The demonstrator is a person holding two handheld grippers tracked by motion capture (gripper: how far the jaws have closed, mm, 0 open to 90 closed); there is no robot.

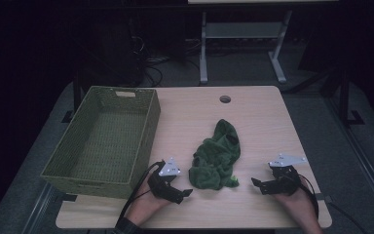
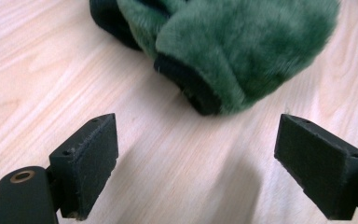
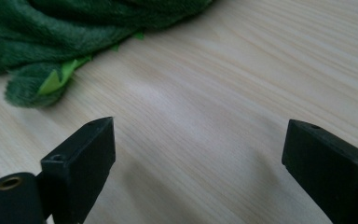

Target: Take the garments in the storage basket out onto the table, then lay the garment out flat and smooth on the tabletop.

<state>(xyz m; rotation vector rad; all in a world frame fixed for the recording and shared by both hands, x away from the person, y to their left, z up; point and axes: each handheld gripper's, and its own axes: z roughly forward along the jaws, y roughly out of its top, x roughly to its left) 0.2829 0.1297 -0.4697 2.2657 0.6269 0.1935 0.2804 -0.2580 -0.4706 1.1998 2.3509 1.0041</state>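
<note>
Black grippers — grey three-cornered plates on top, black cables trailing, brass-ringed screw holes

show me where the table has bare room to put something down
Bare wood lies behind and right of the green cloth, up to the hole and the right edge of the table. The basket is empty too. The front is crowded: the left claw and right claw, both open, flank the cloth.
</note>
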